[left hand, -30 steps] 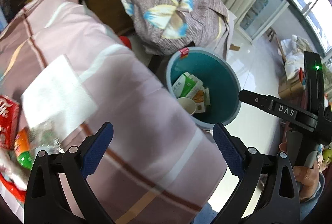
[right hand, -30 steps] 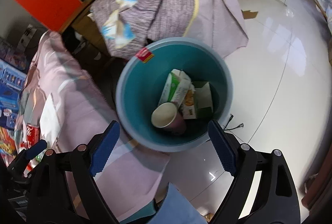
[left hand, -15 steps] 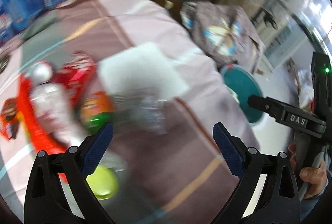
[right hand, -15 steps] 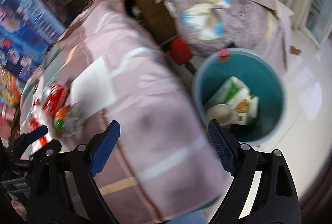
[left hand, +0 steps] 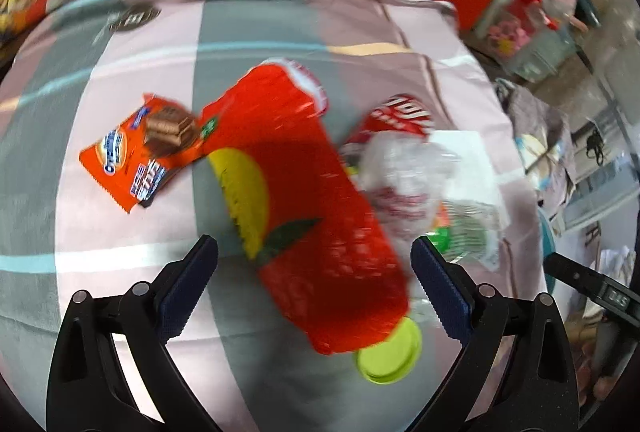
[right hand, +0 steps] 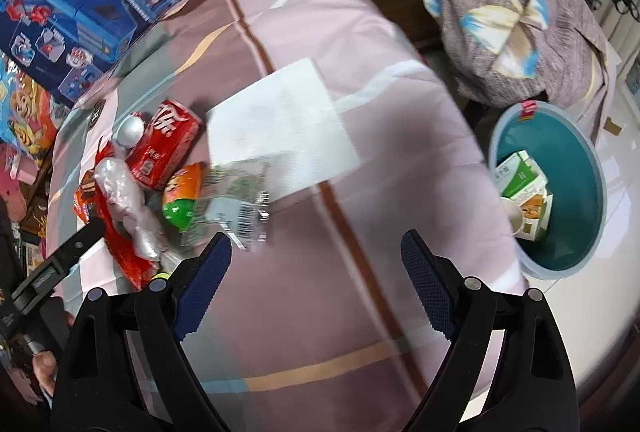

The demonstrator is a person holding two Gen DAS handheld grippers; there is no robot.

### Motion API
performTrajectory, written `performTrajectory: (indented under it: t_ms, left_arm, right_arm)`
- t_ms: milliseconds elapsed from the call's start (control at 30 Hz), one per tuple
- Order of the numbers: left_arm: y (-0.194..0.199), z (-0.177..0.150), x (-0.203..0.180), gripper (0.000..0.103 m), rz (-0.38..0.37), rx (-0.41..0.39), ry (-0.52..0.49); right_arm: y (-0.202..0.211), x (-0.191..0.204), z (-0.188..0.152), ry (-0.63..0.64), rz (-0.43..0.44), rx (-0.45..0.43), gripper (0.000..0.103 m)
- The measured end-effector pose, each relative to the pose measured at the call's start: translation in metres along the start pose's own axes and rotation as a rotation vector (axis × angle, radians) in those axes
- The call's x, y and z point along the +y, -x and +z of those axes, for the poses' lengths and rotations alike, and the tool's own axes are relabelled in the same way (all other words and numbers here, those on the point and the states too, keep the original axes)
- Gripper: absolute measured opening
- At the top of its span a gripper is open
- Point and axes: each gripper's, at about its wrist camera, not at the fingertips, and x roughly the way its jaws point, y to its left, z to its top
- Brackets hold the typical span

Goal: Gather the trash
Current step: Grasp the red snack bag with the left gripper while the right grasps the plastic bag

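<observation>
Left gripper (left hand: 314, 284) gapes over a red wrapper (left hand: 304, 200) — seemingly apart.

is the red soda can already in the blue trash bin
No, the red soda can lies on the pink cloth, while the blue trash bin holds only cartons and a cup.

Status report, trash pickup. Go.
Left gripper open, over red bag. Right gripper open, empty, over the cloth. Can and napkin on cloth; bin part filled. Nothing blocking.
</observation>
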Motion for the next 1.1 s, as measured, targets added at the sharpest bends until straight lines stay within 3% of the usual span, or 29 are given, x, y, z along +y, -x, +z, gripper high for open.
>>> performTrajectory:
  t_ms: [300, 533, 667, 900, 933, 967, 1033, 1100]
  left_arm:
    - [-0.023, -0.006, 0.014, 0.097, -0.039, 0.043, -0.008]
    - [-0.008, -0.024, 0.053, 0.092, -0.019, 0.04, -0.008]
    - [0.005, -0.033, 0.072, 0.092, -0.01, 0.038, 0.014]
    - [0.016, -0.048, 0.084, 0.092, -0.001, 0.035, 0.016]
    - [0.017, -0.049, 0.083, 0.092, 0.001, 0.032, 0.011]
    - [0.017, -0.05, 0.082, 0.092, 0.006, 0.027, 0.003]
    - [0.017, -0.052, 0.079, 0.084, 0.022, 0.017, -0.016]
    - [0.019, -0.053, 0.075, 0.05, 0.023, 0.011, -0.034]
  right_arm:
    - [-0.009, 0.05, 0.002, 0.05, 0.042, 0.032, 0.083]
    - [-0.032, 0.111, -0.002, 0.154, 0.123, 0.098, 0.083]
    - [-0.05, 0.143, -0.007, 0.219, 0.126, 0.122, 0.082]
    - [-0.086, 0.164, -0.011, 0.266, 0.075, 0.169, 0.062]
    - [-0.089, 0.164, -0.013, 0.269, 0.068, 0.172, 0.057]
    - [-0.093, 0.164, -0.015, 0.274, 0.061, 0.178, 0.044]
    - [-0.097, 0.162, -0.019, 0.27, 0.068, 0.196, 0.023]
    - [-0.093, 0.161, -0.019, 0.269, 0.076, 0.184, 0.023]
